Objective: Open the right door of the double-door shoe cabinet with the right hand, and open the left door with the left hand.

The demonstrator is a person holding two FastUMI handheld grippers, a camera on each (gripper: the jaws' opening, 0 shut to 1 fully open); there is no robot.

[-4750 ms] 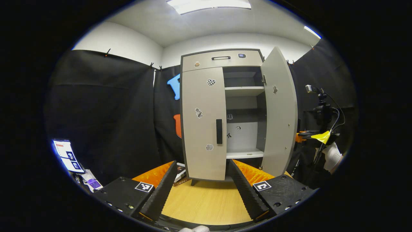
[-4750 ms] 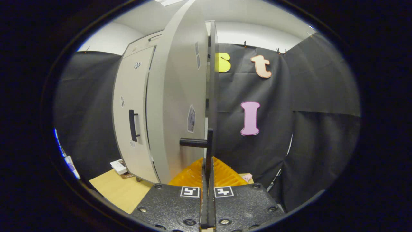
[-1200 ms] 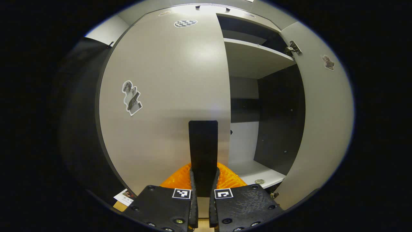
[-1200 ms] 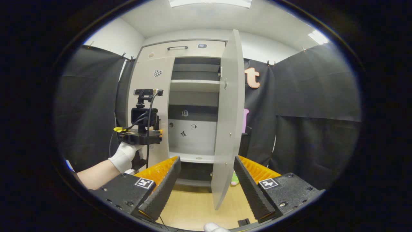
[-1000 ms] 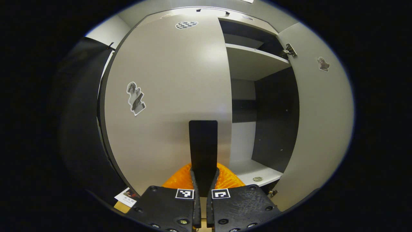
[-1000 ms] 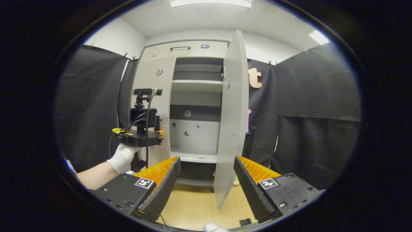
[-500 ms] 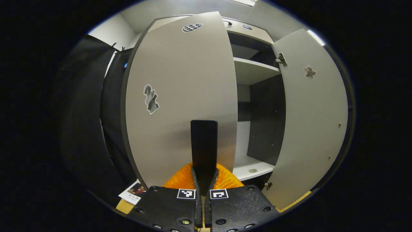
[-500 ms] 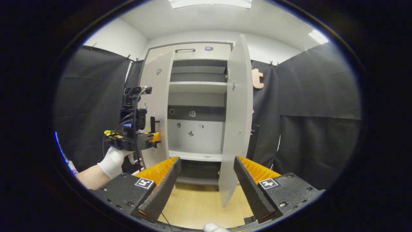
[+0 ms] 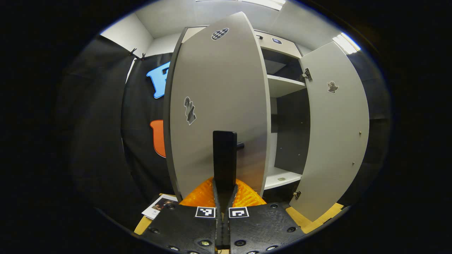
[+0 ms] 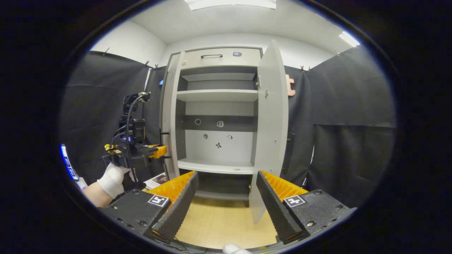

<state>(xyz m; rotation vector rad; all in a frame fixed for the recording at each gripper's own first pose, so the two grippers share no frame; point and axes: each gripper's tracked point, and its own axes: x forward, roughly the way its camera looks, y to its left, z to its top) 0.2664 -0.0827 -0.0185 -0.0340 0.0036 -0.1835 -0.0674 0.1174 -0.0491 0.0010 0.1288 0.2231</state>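
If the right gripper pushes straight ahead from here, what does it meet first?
Probably nothing soon: the open right gripper points between the two open doors into the cabinet. The lower shelf edge or the dark panel beneath looks first in line, though depth is unclear.

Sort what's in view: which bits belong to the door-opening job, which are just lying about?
Job:
- left door, swung out, its handle pinched in the left claw
- right door, open
- right claw, open, holding nothing
- shoe cabinet

Lying about:
- photo card on the floor by the cabinet's foot
- small round thing on the lower shelf
- stickers on the back panel
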